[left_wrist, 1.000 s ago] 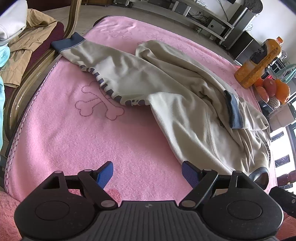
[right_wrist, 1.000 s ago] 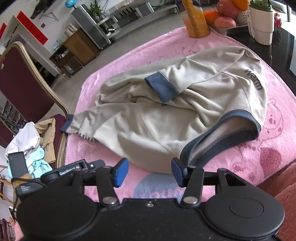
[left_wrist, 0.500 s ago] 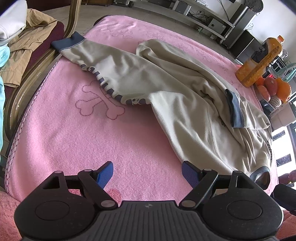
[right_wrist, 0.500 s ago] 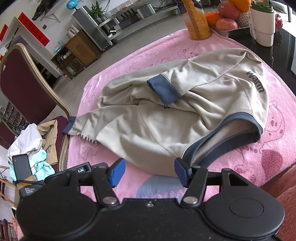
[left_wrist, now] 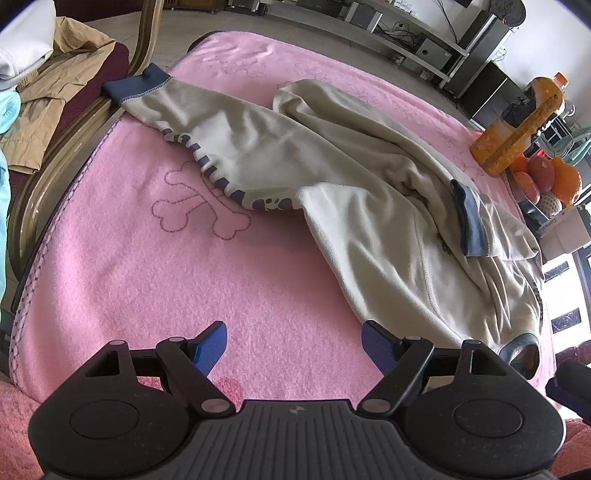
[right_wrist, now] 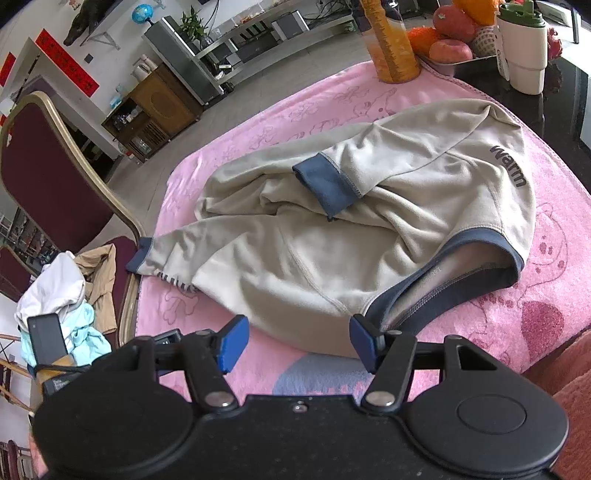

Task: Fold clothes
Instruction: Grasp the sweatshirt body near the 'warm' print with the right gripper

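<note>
Your left gripper (left_wrist: pixel 293 345) sits low over bare pink blanket (left_wrist: pixel 147 266), blue pads spread wide, nothing between them. The right pad is just beside the near hem of the beige sweatshirt (left_wrist: pixel 369 206); whether it touches, you cannot tell.

Your right gripper (right_wrist: pixel 295 341) is likewise spread apart and empty. Its pads flank the garment's near edge, the right one close against the blue collar (right_wrist: pixel 461 273).

The sweatshirt lies crumpled across the middle of the blanket. One sleeve runs out flat toward the blanket's left edge, its blue cuff (left_wrist: pixel 136 85) hanging just over the side toward the chair. The other sleeve is folded back over the body, its cuff (right_wrist: pixel 325 181) lying on top of bunched fabric. The word "warm" (right_wrist: pixel 508 166) shows on the shoulder.

Around you:
- Maroon chair (right_wrist: pixel 55 177) with a gold frame, tight against the blanket's left edge; a heap of tan, white and pale blue clothes (right_wrist: pixel 74 288) is piled on its seat.
- Orange juice bottle (left_wrist: pixel 517 129) standing at the far right corner, just beside the blanket.
- Fruit (right_wrist: pixel 450 33) on a tray behind the bottle, and a white cup (right_wrist: pixel 524 55) with a green lid beside it, on a dark surface.
- A small black device (right_wrist: pixel 46 338) is visible on the near left in the right wrist view.
</note>
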Action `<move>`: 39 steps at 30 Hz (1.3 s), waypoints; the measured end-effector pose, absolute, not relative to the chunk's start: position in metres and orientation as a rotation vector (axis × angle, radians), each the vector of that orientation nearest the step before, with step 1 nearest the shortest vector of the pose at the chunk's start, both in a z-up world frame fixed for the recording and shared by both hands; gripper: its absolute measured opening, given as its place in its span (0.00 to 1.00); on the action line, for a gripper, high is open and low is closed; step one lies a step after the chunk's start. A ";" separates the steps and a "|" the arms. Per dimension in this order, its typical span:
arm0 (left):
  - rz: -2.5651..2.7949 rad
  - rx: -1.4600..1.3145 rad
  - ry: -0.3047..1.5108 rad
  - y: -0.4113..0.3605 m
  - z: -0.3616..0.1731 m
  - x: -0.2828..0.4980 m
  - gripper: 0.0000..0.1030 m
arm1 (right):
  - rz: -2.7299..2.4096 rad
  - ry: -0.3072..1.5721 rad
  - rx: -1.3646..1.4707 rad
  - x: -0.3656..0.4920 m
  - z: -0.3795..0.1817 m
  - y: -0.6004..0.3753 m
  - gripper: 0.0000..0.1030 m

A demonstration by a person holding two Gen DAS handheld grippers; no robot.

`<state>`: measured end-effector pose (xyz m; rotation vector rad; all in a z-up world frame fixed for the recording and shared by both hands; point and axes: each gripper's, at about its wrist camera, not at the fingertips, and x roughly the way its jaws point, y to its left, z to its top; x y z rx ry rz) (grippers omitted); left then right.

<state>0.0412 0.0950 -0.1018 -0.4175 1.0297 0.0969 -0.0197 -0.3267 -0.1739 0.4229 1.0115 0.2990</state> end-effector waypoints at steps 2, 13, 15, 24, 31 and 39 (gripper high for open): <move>0.104 -0.425 1.021 0.098 -0.101 0.041 0.72 | 0.294 0.990 0.430 -0.019 -0.168 -0.332 0.57; 0.181 -0.582 0.966 0.138 -0.098 0.038 0.68 | 0.204 0.812 0.496 -0.007 -0.129 -0.398 0.64; 0.199 -0.620 0.952 0.146 -0.099 0.038 0.67 | 0.190 0.814 0.540 -0.001 -0.142 -0.413 0.65; 0.079 -0.830 0.915 0.141 -0.110 0.058 0.67 | 0.125 0.823 0.736 0.030 -0.197 -0.483 0.62; 0.074 -0.906 0.946 0.122 -0.139 0.088 0.48 | 0.183 0.837 0.839 0.039 -0.226 -0.491 0.62; 0.057 -0.826 0.928 0.097 -0.144 0.116 0.12 | 0.196 0.841 0.881 0.046 -0.233 -0.499 0.62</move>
